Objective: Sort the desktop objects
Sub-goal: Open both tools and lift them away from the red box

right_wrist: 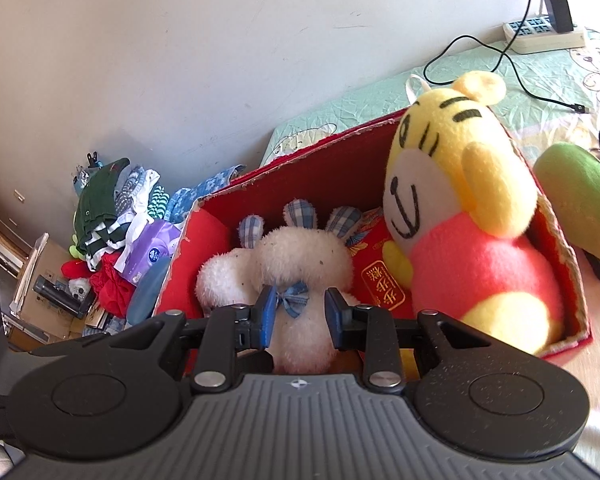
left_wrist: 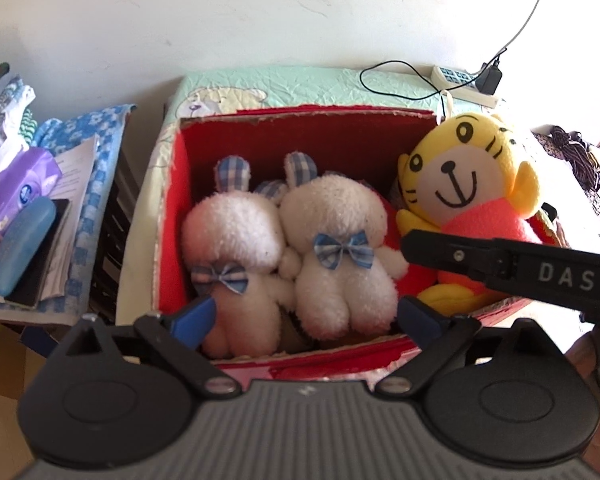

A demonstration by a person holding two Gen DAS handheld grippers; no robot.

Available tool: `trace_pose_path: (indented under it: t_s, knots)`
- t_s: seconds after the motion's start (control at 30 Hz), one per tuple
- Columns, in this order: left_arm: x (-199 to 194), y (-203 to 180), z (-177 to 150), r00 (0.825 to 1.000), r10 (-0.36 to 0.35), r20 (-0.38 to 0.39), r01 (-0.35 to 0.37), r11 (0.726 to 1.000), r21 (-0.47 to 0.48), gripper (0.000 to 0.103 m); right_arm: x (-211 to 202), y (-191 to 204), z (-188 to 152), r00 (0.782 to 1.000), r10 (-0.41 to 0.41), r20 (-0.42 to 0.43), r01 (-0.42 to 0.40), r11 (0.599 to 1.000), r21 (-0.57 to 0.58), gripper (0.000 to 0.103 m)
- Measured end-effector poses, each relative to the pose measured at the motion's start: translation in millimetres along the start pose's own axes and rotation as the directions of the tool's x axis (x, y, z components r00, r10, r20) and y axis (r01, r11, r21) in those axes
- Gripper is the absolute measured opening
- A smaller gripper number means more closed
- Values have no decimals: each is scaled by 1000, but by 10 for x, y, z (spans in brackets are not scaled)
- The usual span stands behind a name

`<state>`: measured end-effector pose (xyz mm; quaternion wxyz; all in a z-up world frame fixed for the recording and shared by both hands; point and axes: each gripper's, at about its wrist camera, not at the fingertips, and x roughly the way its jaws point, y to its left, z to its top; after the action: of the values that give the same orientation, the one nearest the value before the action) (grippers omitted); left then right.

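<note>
- The right gripper has its blue fingers pinching the right white plush rabbit at the body, just below its checked bow.
- The left gripper has its fingers spread wide, touching nothing; both rabbits lie between and beyond them.
- The rabbits fill the red box toward its left wall; the yellow tiger plush leans in its right corner.
- Only the right wrist view shows a green plush outside the box's right edge.
</note>
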<state>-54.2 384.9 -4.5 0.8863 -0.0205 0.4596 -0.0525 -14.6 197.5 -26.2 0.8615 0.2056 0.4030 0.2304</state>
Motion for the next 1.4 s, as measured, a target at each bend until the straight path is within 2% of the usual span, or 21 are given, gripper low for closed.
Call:
trace_pose_path:
  t_s: [0.33,0.53,0.83,1.07,1.4]
  knots:
    - [-292,-22,-95,997,43,64,-44,999,10,98,-243,-24,-185,996,29,86,-35,997,65,31]
    - [-385,-11,-182,998,25,56,-26,1000,4,98,-353,25,-312,993,29,117,-39,996,83,31]
    - [-406,-117,-349,998,48,27,-48,999,11,98,-489,-35,-436,988,62,142,-79,990,119,31]
    - [-264,-309,-459,998,54,-35,-54,999,-4,98,-592,-151,-476,990,77,116,-89,991,97,31]
    - [6,-836,-532,991,68,-113,-68,998,8,98,-688,-588,-476,998,58,18,-59,991,119,31]
